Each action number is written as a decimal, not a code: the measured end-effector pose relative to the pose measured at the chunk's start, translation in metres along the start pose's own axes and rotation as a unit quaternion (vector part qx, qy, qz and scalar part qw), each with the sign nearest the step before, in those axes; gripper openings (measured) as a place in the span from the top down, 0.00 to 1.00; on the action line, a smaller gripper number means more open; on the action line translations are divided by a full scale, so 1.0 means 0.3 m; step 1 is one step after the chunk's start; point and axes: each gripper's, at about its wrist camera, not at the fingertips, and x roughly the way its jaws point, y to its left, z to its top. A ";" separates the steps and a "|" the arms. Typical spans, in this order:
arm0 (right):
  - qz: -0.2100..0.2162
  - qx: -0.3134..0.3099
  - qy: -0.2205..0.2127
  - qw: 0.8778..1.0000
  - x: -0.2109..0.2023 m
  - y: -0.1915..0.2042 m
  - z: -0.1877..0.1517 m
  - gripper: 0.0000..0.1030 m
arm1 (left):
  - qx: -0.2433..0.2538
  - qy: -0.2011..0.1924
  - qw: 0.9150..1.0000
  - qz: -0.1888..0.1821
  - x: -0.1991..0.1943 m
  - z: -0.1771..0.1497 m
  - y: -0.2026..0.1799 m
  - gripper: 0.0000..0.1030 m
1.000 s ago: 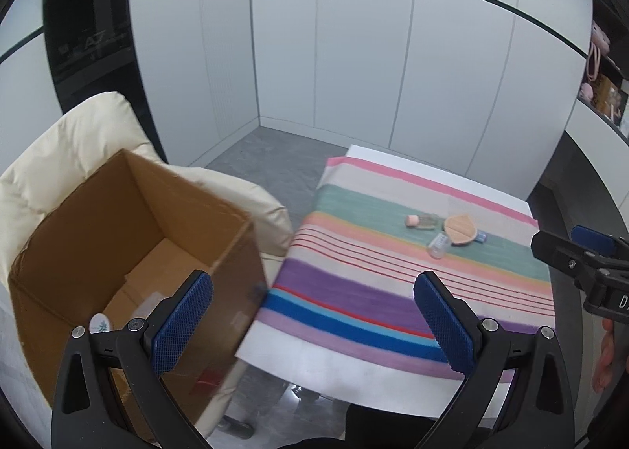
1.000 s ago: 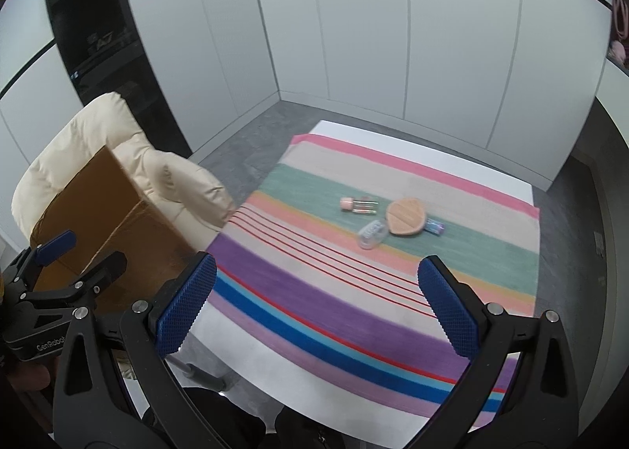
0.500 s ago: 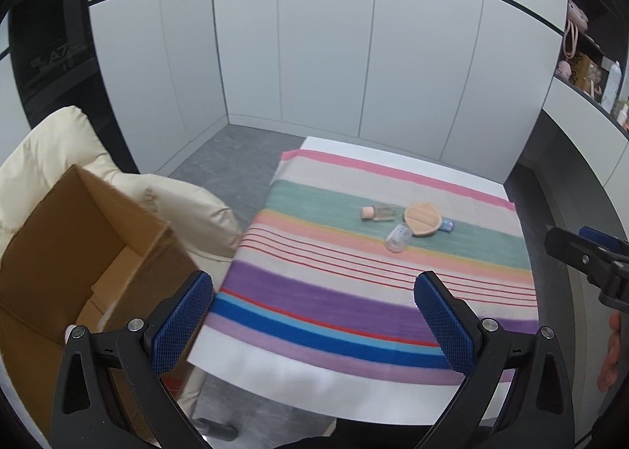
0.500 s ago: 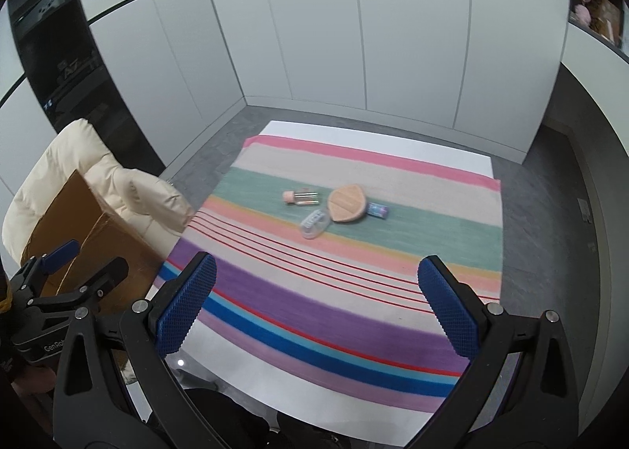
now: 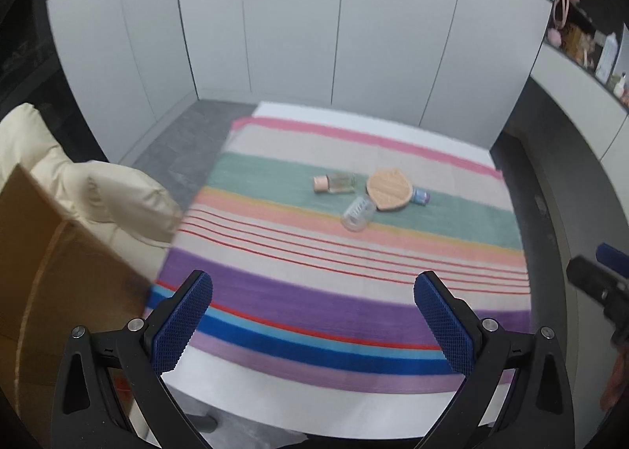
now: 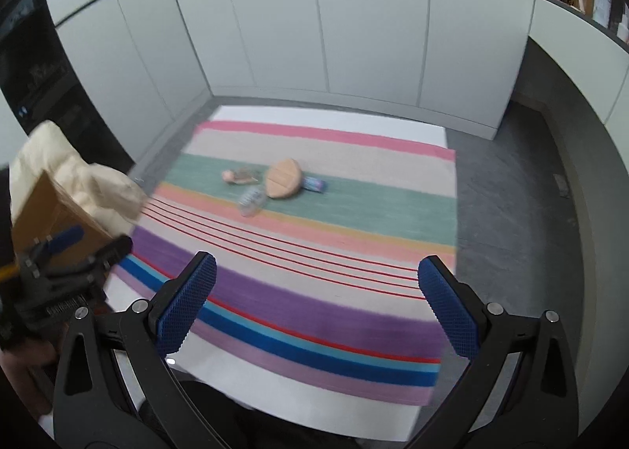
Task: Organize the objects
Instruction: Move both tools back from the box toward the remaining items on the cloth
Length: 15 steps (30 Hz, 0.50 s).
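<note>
On the striped cloth [image 5: 354,268] on the table lie a small glass bottle with a peach cap [image 5: 334,183], a round wooden disc [image 5: 389,189], a clear plastic cup on its side [image 5: 357,213] and a small blue-capped item [image 5: 420,196]. They also show in the right wrist view: bottle [image 6: 240,175], disc [image 6: 284,178], cup [image 6: 251,200], blue item [image 6: 314,184]. My left gripper [image 5: 312,325] and my right gripper [image 6: 316,307] are both open and empty, above the near table edge, well short of the objects.
An open cardboard box [image 5: 51,276] rests on a cream padded chair [image 5: 102,189] left of the table. White cabinet walls stand behind. A shelf with small items [image 5: 582,40] is at the upper right. Grey floor surrounds the table.
Both grippers have swung right, away from the box and toward the table. The box has slid to the left edge of both views. Both grippers stay open.
</note>
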 end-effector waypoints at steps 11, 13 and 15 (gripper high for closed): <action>-0.025 -0.009 0.026 0.999 0.304 -0.062 0.029 0.00 | 0.042 0.029 0.999 0.005 0.318 0.028 -0.094 0.11; -0.017 -0.022 0.028 0.999 0.369 -0.055 0.041 0.00 | 0.045 0.034 0.998 -0.002 0.366 0.021 -0.096 0.14; -0.011 -0.033 0.035 0.999 0.444 -0.045 0.049 0.00 | 0.048 0.035 0.998 -0.002 0.416 0.017 -0.096 0.16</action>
